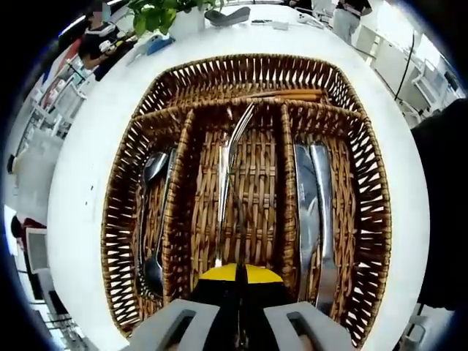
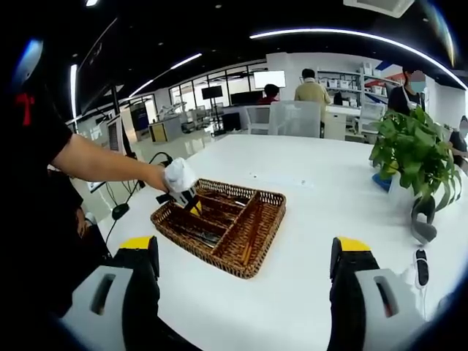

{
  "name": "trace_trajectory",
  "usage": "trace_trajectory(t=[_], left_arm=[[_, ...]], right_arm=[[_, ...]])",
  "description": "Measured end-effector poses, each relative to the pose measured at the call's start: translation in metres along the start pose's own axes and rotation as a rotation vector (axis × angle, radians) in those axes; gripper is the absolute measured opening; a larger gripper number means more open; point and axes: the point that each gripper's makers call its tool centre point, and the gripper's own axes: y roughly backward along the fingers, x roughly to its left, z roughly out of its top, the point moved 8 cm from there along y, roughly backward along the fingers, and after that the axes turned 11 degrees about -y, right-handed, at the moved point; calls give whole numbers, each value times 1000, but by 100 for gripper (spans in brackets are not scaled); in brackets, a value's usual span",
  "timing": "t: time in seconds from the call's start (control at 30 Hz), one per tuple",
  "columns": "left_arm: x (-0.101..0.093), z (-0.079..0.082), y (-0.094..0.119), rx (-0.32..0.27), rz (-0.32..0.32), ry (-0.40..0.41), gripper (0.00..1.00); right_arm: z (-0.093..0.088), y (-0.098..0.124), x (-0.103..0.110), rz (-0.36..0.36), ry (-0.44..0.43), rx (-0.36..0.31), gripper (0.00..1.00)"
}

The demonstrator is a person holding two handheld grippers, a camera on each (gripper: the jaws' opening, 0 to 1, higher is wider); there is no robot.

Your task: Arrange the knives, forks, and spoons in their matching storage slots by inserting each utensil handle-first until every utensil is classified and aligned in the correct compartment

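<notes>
White tabletop (image 2: 322, 219) is stretching across an open office, with a potted plant (image 2: 417, 157) standing at its far right and a few people working at desks beyond.

In the right gripper view, the wicker tray (image 2: 252, 245) is sitting left of centre on the table. The right gripper (image 2: 245, 292) is hovering well back from it, its jaws spread wide with nothing between them. A person's bare arm is reaching in from the left, bringing the left gripper (image 2: 183, 191) over the tray's near-left end.

In the left gripper view, the left gripper (image 1: 238, 318) is looking straight down into the tray (image 1: 117, 219). Its jaws are pressing together on the handle of a fork (image 1: 228, 175), which is lying lengthwise in the middle compartment with its tines pointing toward the far end. Spoons (image 1: 151, 219) are lying in the left compartment and knives (image 1: 316, 212) in the right one. Wooden chopsticks (image 1: 289, 94) are resting crosswise in the far compartment beyond the divider.
</notes>
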Motion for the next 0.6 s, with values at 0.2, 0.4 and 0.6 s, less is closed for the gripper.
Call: trace_trajectory(t=[0.2,0.4,0.6], left_arm=[[0,2,-1,116,-14,-43,0],[3,2,-3,142,-20,32,0],[-1,0,0,103,3,-28,0]], right_arm=[[-1,2,0,-3,0,2,99],[-1,1,2,1,7,0,99],[-2,4,2,0,15,3,99]])
